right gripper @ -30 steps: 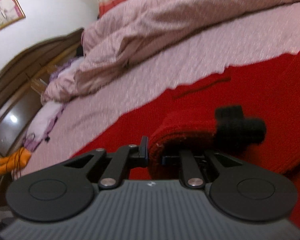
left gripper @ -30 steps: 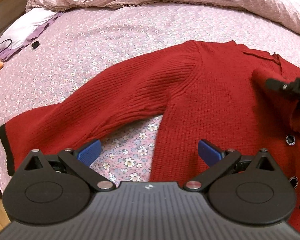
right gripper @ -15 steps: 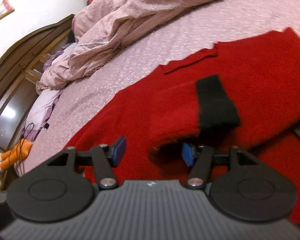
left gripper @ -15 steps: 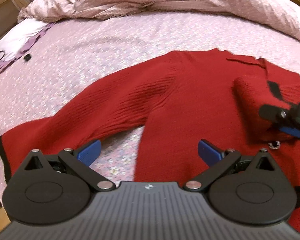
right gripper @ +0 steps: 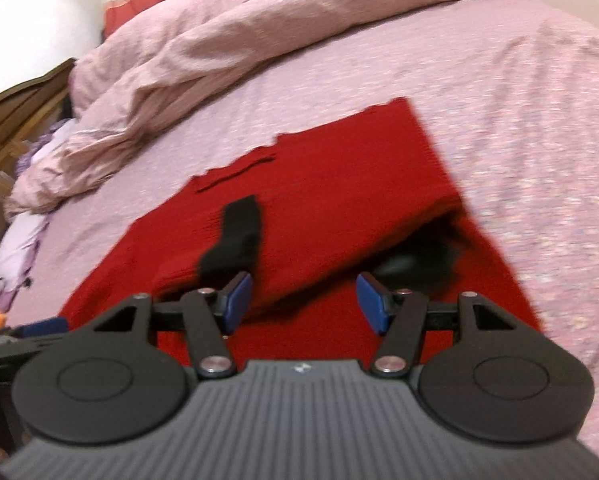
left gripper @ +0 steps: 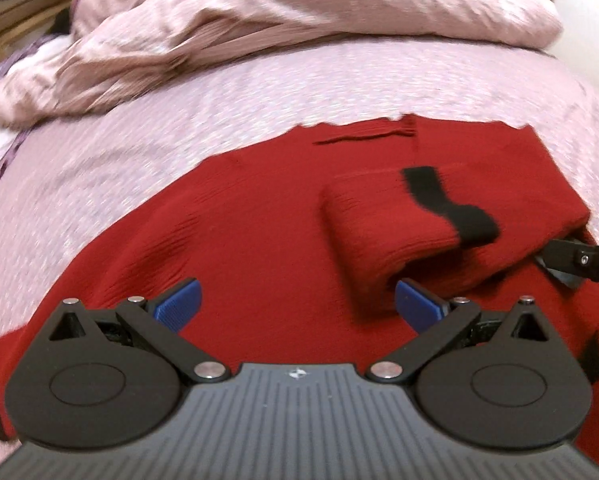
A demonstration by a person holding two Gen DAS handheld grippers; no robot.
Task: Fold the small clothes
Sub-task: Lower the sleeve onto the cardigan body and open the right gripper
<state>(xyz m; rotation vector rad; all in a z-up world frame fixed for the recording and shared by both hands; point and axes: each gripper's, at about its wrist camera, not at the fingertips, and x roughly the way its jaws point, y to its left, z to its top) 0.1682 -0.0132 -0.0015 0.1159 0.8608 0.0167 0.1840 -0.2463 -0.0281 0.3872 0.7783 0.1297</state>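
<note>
Both grippers gaping, empty: left gripper (left gripper: 297,304), right gripper (right gripper: 303,300). Black-cuffed sleeve (left gripper: 383,232) of red knit cardigan (left gripper: 239,240) folded just ahead of fingers; advise smoothing flat, then folding other sleeve.

Bedding and bedroom surroundings

A pink floral bedsheet (right gripper: 519,128) is spread over the bed. A rumpled pink duvet (right gripper: 235,36) is heaped at the far end of the bedsheet. A dark wooden headboard (right gripper: 15,108) is seen beyond the duvet's left end, and a red-trimmed curtain (right gripper: 139,8) is hung behind it.
</note>
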